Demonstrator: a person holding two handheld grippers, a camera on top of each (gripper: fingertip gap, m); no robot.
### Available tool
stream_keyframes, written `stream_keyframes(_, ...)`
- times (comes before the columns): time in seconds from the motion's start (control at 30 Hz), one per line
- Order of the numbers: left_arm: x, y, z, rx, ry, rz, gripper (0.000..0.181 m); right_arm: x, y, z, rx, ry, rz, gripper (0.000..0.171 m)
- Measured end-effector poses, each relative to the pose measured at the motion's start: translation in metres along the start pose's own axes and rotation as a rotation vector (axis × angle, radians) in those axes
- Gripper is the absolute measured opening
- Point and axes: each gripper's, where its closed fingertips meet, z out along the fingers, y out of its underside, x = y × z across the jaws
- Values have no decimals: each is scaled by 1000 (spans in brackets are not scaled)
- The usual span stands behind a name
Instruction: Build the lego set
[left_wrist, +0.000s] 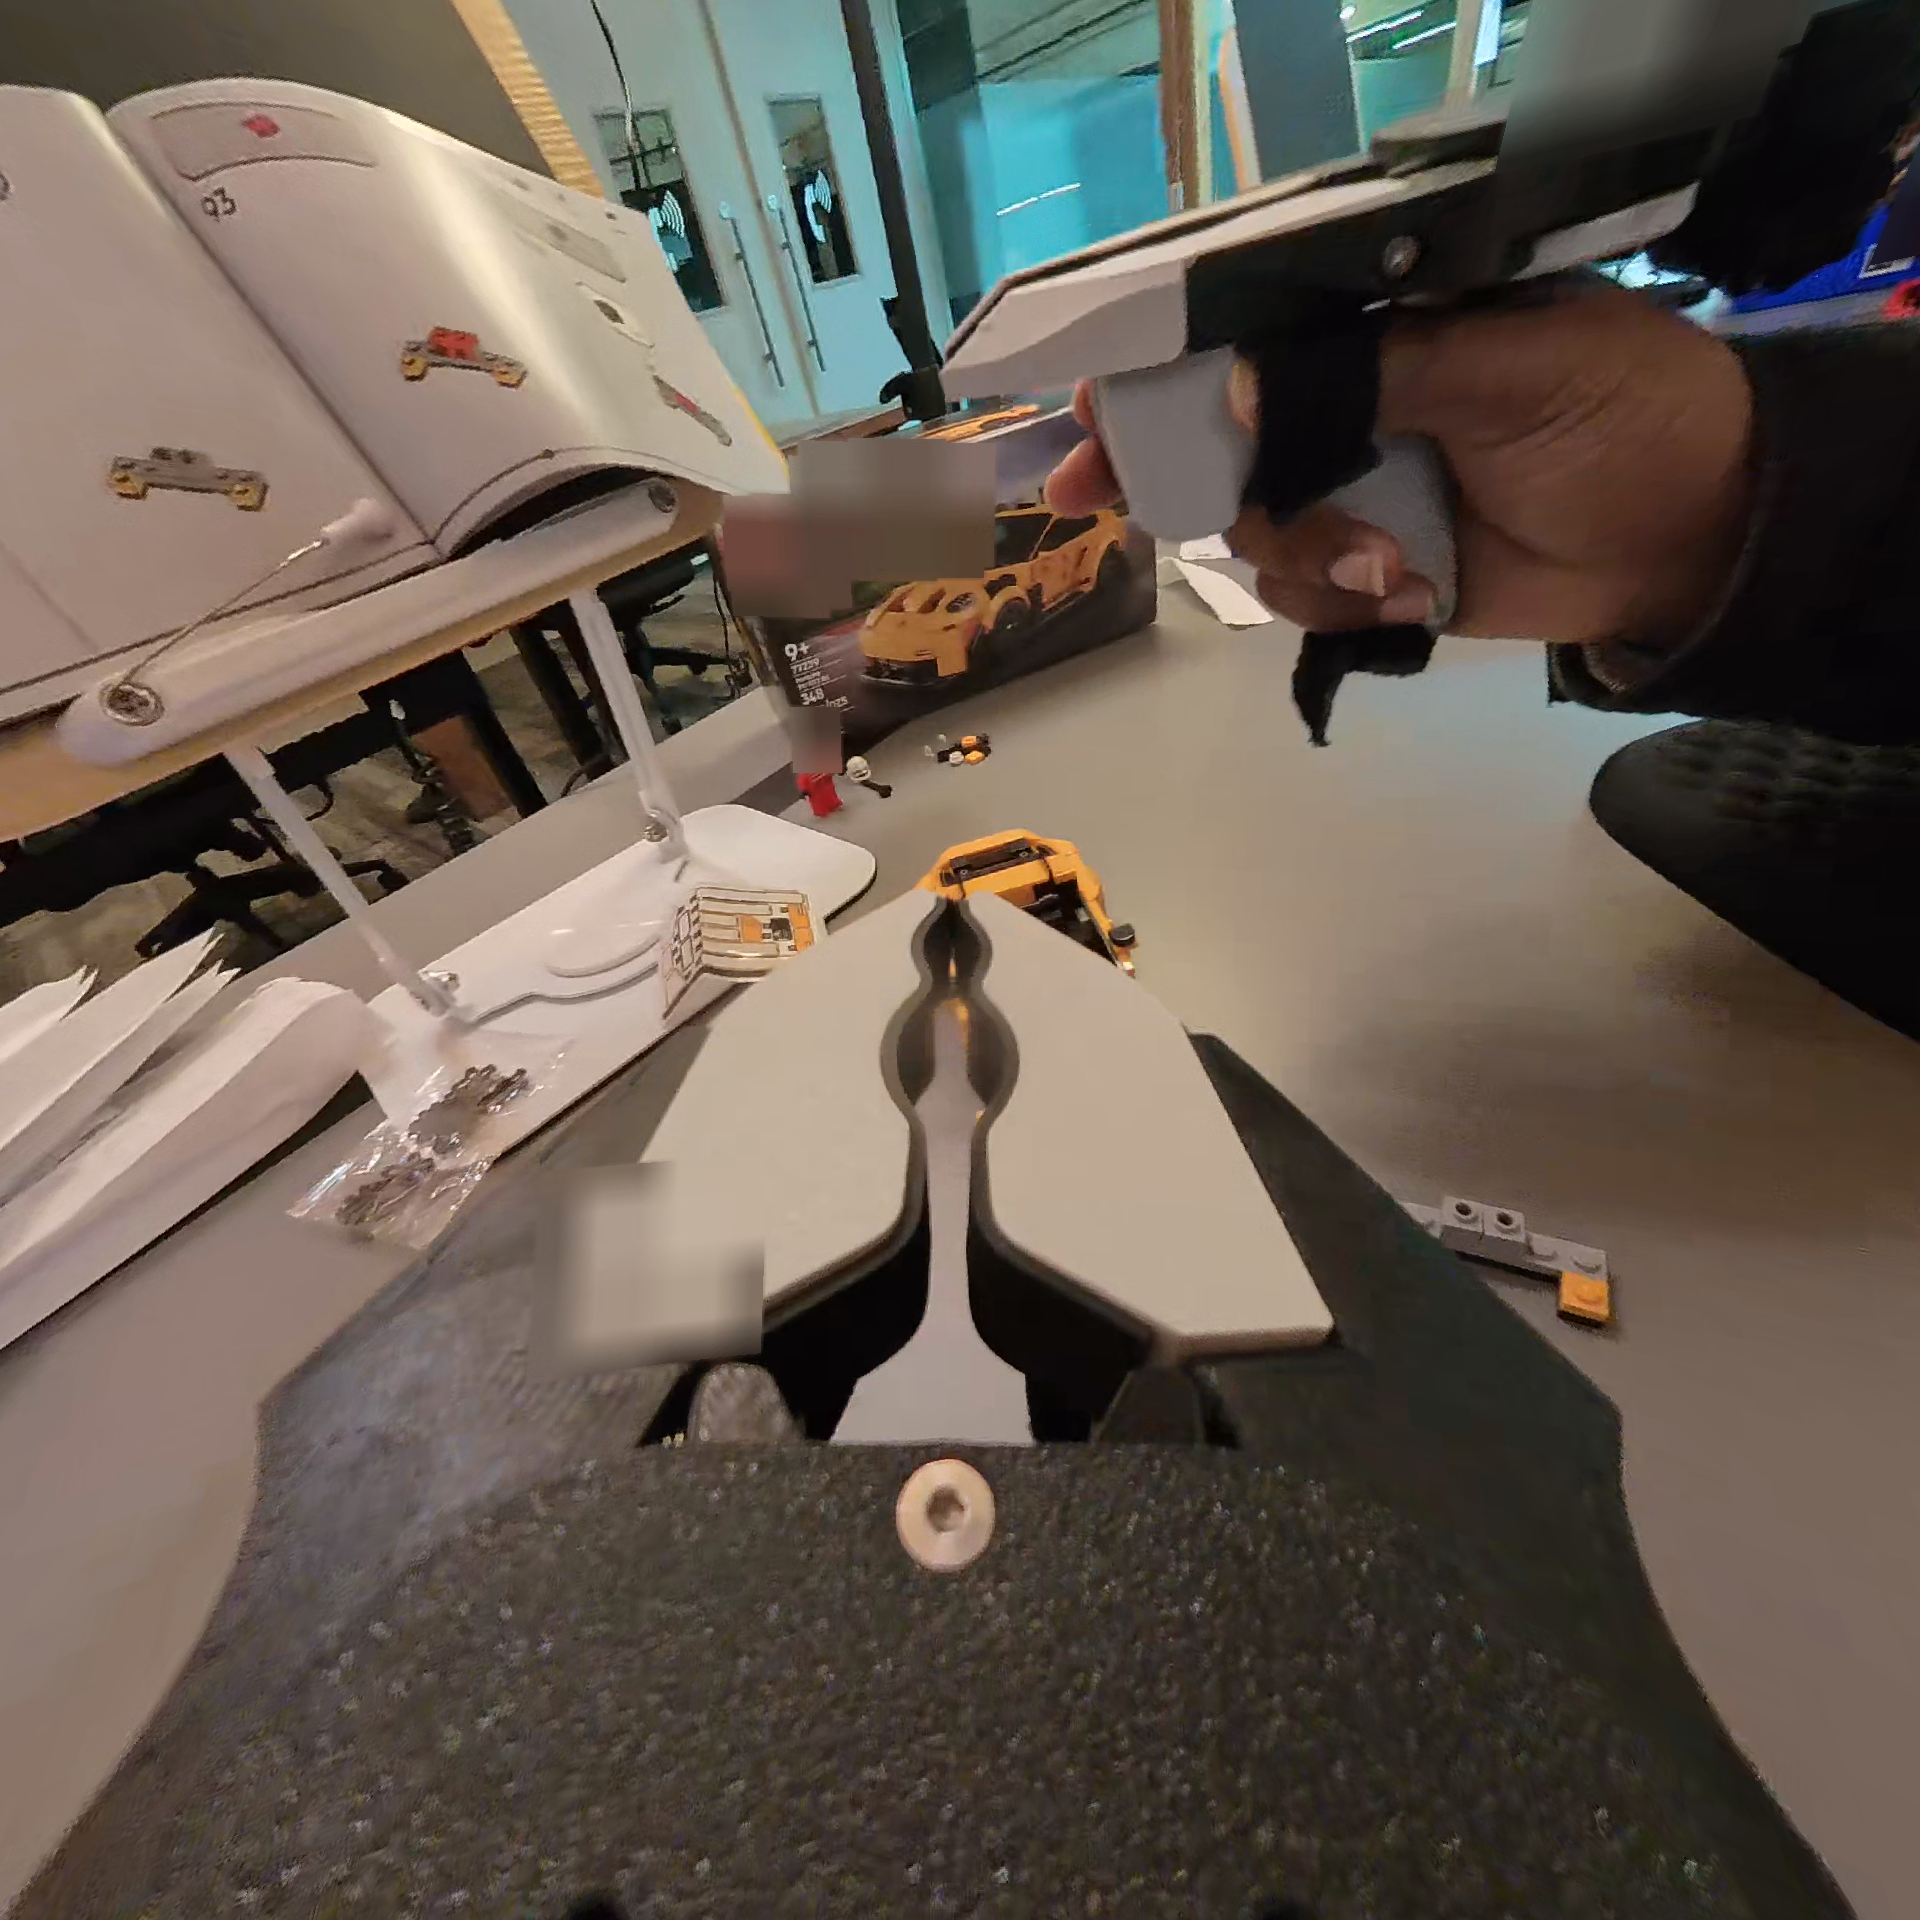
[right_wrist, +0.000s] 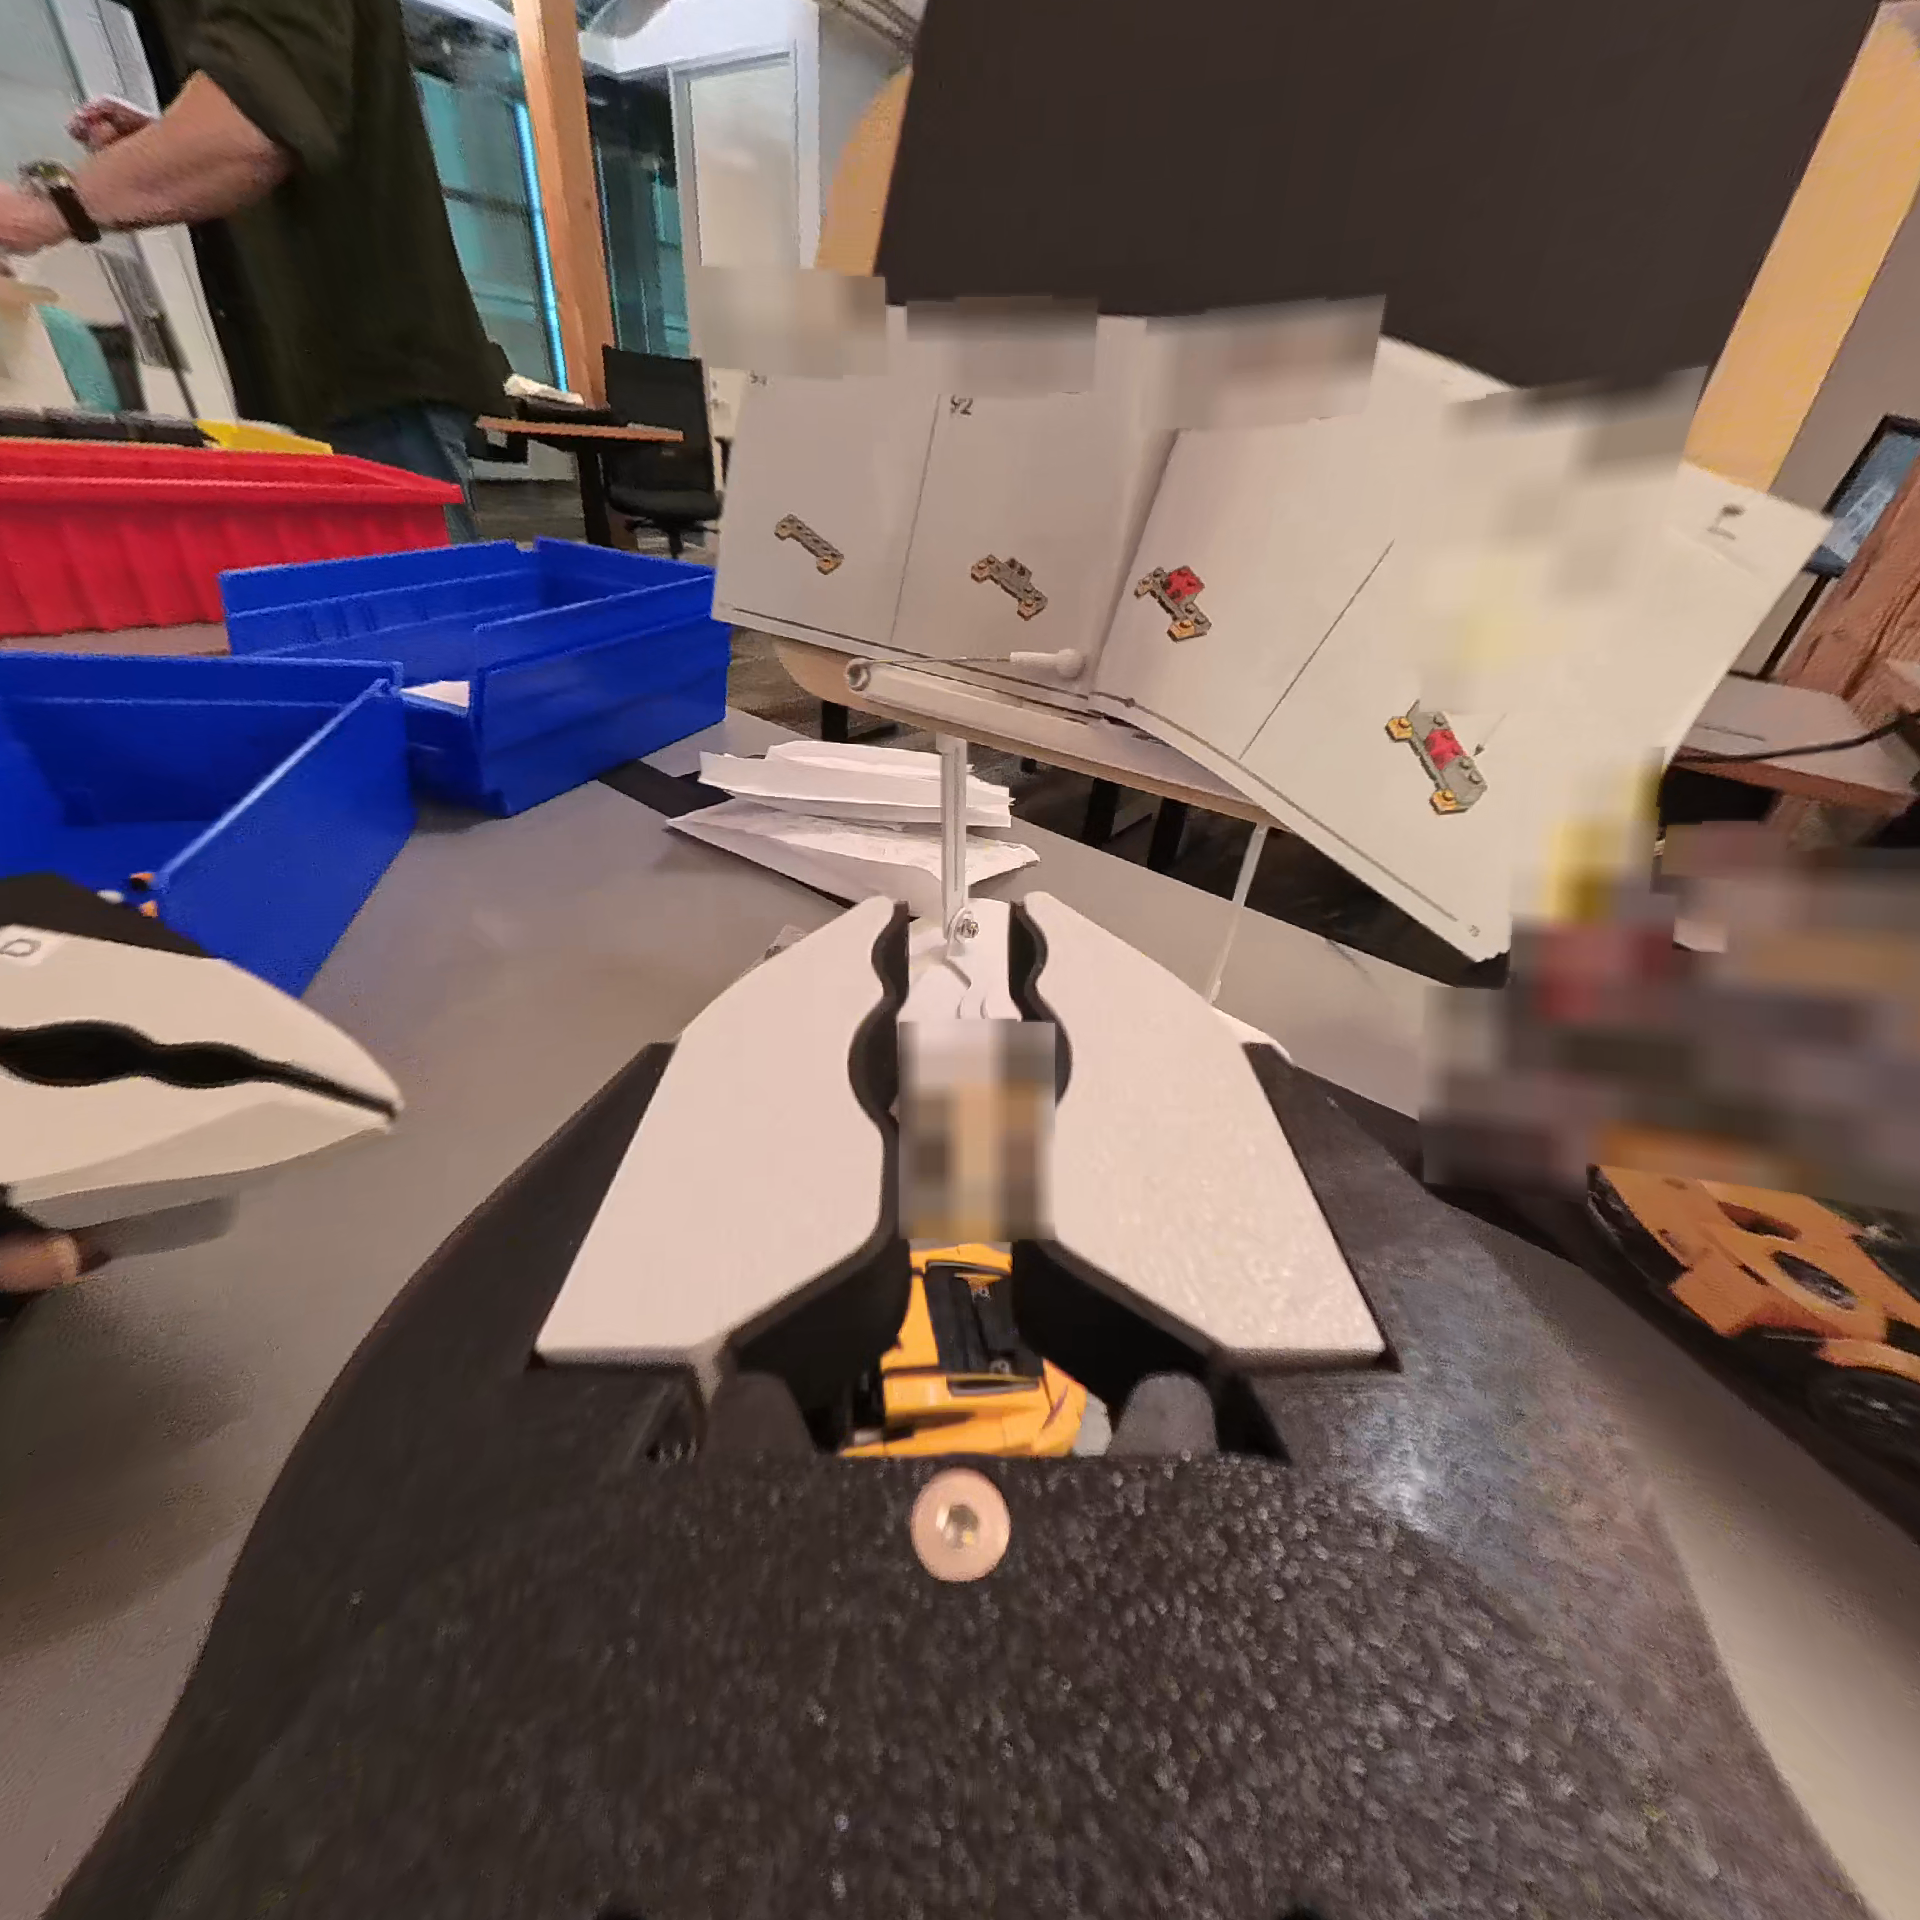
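Note:
The partly built yellow Lego car (left_wrist: 1023, 868) stands on the grey table (left_wrist: 1351, 987), just beyond my left gripper (left_wrist: 948, 912). That gripper is shut, tips together, with nothing seen between them. It also shows at the left of the right wrist view (right_wrist: 390, 1101). My right gripper (right_wrist: 958, 914) is slightly open and empty. It hovers above the car (right_wrist: 966, 1351), which shows below through the gap between its fingers. A hand holds it high at the upper right of the left wrist view (left_wrist: 951, 358). A small grey and orange sub-assembly (left_wrist: 1522, 1252) lies to the right.
The open instruction book (left_wrist: 312, 312) sits on a white stand (left_wrist: 727, 862), also ahead in the right wrist view (right_wrist: 1247, 582). The set box (left_wrist: 987, 592), sticker sheet (left_wrist: 738, 925), parts bag (left_wrist: 436, 1153) and loose pieces (left_wrist: 961, 748) lie around. Blue bins (right_wrist: 478, 665) and a red bin (right_wrist: 208, 520) stand left. A person (right_wrist: 312, 208) stands behind. Left tips to right tips: about 15 centimetres.

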Motion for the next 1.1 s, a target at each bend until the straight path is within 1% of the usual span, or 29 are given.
stream_keyframes(0.1,-5,1,0,-3,-16,-16,0,10,23,9,13,25,11,16)
stream_keyframes(0.23,-12,5,0,-15,-22,-61,0,19,47,8,0,40,4,14)
stream_keyframes(0.4,-25,5,-3,-9,-44,-127,0,28,51,5,6,63,0,14)
stream_keyframes(0.67,-50,2,-12,29,-89,-208,0,20,56,6,-12,30,-8,14)
stream_keyframes(0.93,-65,0,-17,58,-152,-150,0,17,57,6,-14,6,31,14)
stream_keyframes(1.1,-69,4,-17,47,-150,-155,0,14,59,6,-23,-7,27,14)
